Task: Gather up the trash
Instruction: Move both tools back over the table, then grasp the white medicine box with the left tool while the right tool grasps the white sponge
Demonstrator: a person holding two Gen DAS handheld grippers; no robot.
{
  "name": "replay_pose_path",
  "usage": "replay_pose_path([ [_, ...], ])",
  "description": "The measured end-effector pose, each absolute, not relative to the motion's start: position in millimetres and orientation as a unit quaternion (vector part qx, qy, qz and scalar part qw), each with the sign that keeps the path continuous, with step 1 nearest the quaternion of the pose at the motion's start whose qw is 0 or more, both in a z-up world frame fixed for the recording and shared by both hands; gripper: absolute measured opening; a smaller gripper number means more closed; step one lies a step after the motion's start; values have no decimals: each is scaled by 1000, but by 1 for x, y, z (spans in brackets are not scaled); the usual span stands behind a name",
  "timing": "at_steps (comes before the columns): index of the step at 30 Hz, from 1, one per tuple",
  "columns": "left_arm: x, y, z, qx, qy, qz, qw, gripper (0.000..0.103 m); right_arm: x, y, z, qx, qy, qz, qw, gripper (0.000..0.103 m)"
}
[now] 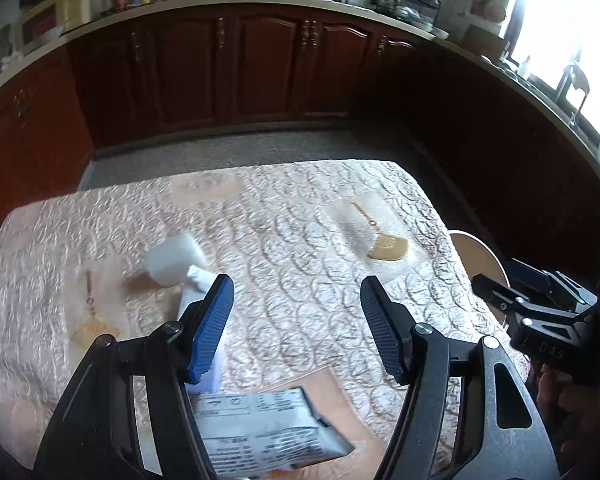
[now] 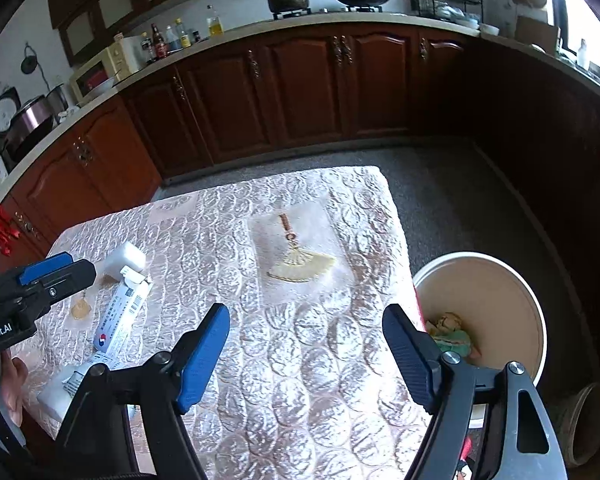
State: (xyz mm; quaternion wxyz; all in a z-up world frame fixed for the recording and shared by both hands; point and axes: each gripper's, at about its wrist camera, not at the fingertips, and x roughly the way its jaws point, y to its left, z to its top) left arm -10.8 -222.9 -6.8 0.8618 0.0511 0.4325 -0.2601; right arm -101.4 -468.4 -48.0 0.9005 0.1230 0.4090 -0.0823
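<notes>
The surface (image 2: 300, 360) wears a pale pink-and-white cloth patterned all over with silvery scalloped rings. Ahead of the right fingers (image 2: 204, 356), which are bright blue on one side and dark navy with fine ribbing on the other, lies a cream fan-shaped ornament (image 2: 300, 266) with a brown cord. Left of them sits a white carton (image 2: 118, 320) printed in blue with a red-and-blue round mark. Beyond it is a plain white box (image 2: 124, 258). Right of the fingers, the bin (image 2: 500, 280) is cream inside with a white rim, holding green and tan scraps (image 2: 452, 336). The cabinets (image 2: 300, 88) are reddish-brown; the floor (image 2: 440, 184) is speckled grey.
</notes>
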Motion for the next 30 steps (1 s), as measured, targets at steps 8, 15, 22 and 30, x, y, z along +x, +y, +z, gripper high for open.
replay_pose_path([
  [8, -11, -180, -7, 22, 445, -245, 861, 65, -97, -453, -42, 115, 405, -77, 904, 77],
  [15, -10, -143, -12, 5, 460, -233, 857, 65, -92, -439, -41, 107, 409, -64, 904, 78],
  [22, -9, -106, -22, -19, 492, -222, 841, 67, -86, -417, -47, 105, 418, -34, 902, 80],
  [30, -20, -91, -37, -6, 514, -223, 828, 71, -71, -384, -64, 99, 442, 8, 892, 80],
])
